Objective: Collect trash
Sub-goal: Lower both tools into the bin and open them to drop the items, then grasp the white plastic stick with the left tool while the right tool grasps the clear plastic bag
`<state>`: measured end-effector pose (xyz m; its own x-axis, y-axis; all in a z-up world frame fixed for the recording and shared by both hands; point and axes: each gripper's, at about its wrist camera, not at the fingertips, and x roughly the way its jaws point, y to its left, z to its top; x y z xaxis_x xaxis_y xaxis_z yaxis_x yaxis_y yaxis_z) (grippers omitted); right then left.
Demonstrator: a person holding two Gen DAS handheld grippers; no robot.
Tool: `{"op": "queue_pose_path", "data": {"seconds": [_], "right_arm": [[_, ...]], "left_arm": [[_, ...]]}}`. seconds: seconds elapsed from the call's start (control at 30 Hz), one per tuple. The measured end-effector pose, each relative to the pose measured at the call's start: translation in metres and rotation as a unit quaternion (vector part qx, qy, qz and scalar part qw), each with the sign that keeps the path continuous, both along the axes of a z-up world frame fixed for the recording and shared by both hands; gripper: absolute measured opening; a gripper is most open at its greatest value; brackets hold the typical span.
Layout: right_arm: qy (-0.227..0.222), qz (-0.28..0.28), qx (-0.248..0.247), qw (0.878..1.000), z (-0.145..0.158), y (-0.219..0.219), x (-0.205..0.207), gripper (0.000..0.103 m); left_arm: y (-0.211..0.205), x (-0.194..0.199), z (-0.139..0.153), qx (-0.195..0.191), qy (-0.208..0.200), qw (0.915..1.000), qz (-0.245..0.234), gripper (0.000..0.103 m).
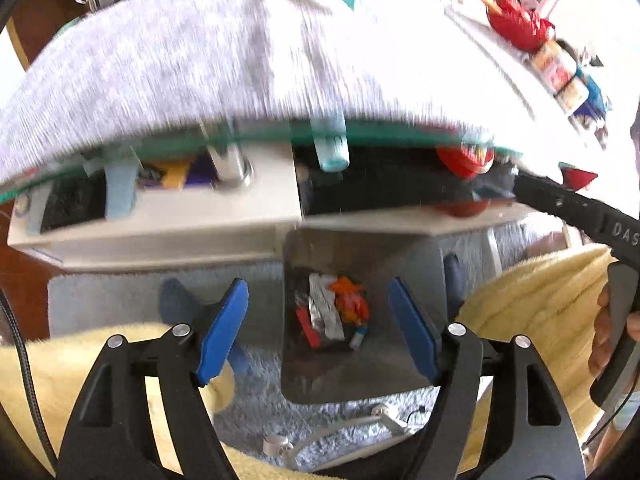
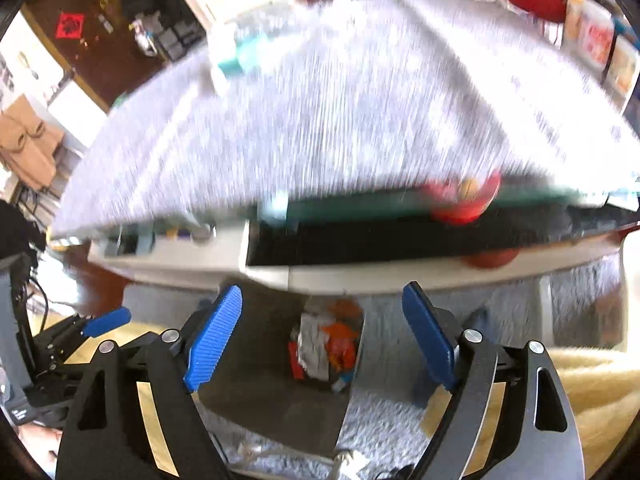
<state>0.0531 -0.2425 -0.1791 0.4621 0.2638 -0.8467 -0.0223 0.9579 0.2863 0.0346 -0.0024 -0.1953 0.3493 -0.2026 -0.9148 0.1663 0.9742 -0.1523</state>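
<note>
A grey bin (image 1: 408,280) stands on the carpet below the table edge and holds trash (image 1: 332,312): silver foil, orange and red wrappers. My left gripper (image 1: 318,330) is open and empty above the bin. In the right wrist view the same bin (image 2: 264,400) with trash (image 2: 324,348) sits between the fingers of my right gripper (image 2: 322,344), which is open and empty. A teal-capped bottle (image 1: 330,140) lies at the table's near edge, and shows blurred on the table in the right wrist view (image 2: 240,60). A red item (image 1: 464,158) lies at the edge too.
A grey cloth (image 1: 200,60) covers the table. A white shelf unit (image 1: 160,216) sits under it. A red yarn ball (image 1: 518,20) and snack packs (image 1: 560,76) lie at the far right. Yellow fleece (image 1: 532,304) flanks the bin. The left gripper shows at the left (image 2: 104,322).
</note>
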Motion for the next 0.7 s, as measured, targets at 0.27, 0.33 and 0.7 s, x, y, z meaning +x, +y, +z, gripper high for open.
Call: {"op": "queue_pose_path", "data": {"seconds": [0.27,0.33,0.7], "right_arm": [[-0.038,-0.015,-0.019,0.999,0.034,-0.017,0.05,0.087],[-0.04,-0.016,-0.024,0.999,0.037,-0.017,0.065,0.087],[-0.05,-0.01,-0.031,0.998,0.039,-0.008,0.15,0.087]], "left_arm": [[0.001,0.042,0.042,0.002,-0.04,0.9992,0.004,0.074],[-0.002,0.058,0.048,0.003,-0.046,0.9989,0.006,0.075],[-0.022,0.135,0.053,0.004,-0.054,0.9985,-0.001,0.074]]}}
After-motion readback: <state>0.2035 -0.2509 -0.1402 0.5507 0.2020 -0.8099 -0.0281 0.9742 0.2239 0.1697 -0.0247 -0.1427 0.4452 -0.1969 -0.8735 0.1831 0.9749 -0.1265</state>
